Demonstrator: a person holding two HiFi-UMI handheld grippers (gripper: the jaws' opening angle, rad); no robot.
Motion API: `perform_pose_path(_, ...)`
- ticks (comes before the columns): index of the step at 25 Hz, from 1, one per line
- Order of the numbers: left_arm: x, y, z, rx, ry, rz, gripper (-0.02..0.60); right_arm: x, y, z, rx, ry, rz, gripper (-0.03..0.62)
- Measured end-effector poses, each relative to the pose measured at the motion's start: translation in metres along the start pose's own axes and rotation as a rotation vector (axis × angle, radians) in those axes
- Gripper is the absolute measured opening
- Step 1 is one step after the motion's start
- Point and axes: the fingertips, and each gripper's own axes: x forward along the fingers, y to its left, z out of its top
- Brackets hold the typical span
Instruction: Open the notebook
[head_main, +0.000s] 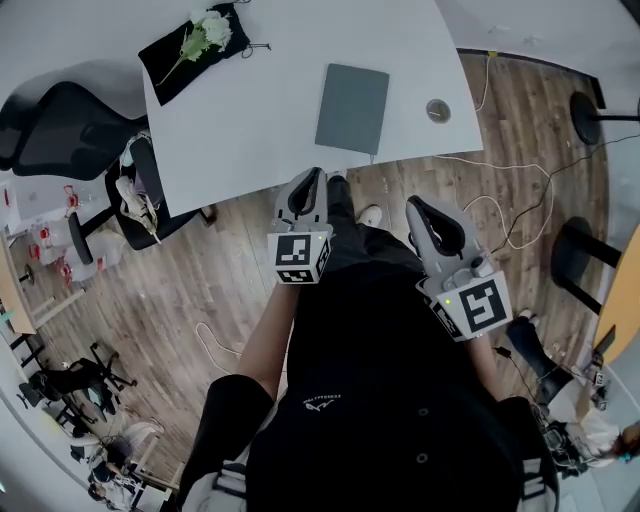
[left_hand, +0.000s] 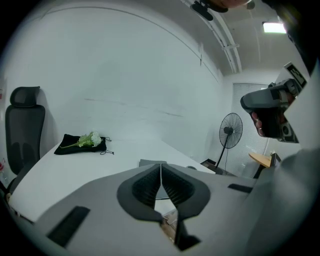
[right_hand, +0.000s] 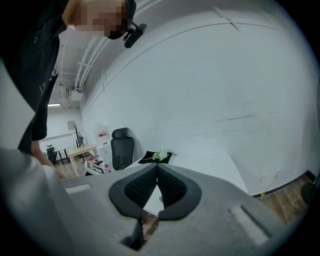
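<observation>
A grey notebook (head_main: 352, 108) lies closed on the white table (head_main: 260, 120), near its front edge; in the left gripper view the notebook (left_hand: 151, 162) shows just past the jaws. My left gripper (head_main: 308, 186) hangs in the air short of the table's front edge, jaws pressed together with nothing between them (left_hand: 160, 176). My right gripper (head_main: 428, 214) is held lower and to the right, over the floor, jaws also touching and empty (right_hand: 157, 176). Both are well clear of the notebook.
A black cloth with a white flower (head_main: 197, 42) lies at the table's far left. A round grommet (head_main: 438, 111) sits right of the notebook. A black office chair (head_main: 60, 125) stands left of the table. Cables (head_main: 500, 215) run over the wooden floor; a standing fan (left_hand: 229, 132) is at the right.
</observation>
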Motion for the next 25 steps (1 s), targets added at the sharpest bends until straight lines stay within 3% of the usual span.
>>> perform_pose_path(18,0.07,0.049,-0.077,-0.135,0.232,-0.014,0.01,0.056,-0.032,-0.008,0.056,0.091,-0.032,0.006)
perform_pose_path(21,0.08,0.052,-0.086,-0.158,0.267,-0.031,0.074,0.063,-0.036,-0.006,0.065,0.098,-0.047,0.006)
perform_pose_path(25,0.089,0.058,-0.096,-0.203,0.302,-0.045,0.074,0.072,-0.037,-0.006,0.07,0.108,-0.054,0.005)
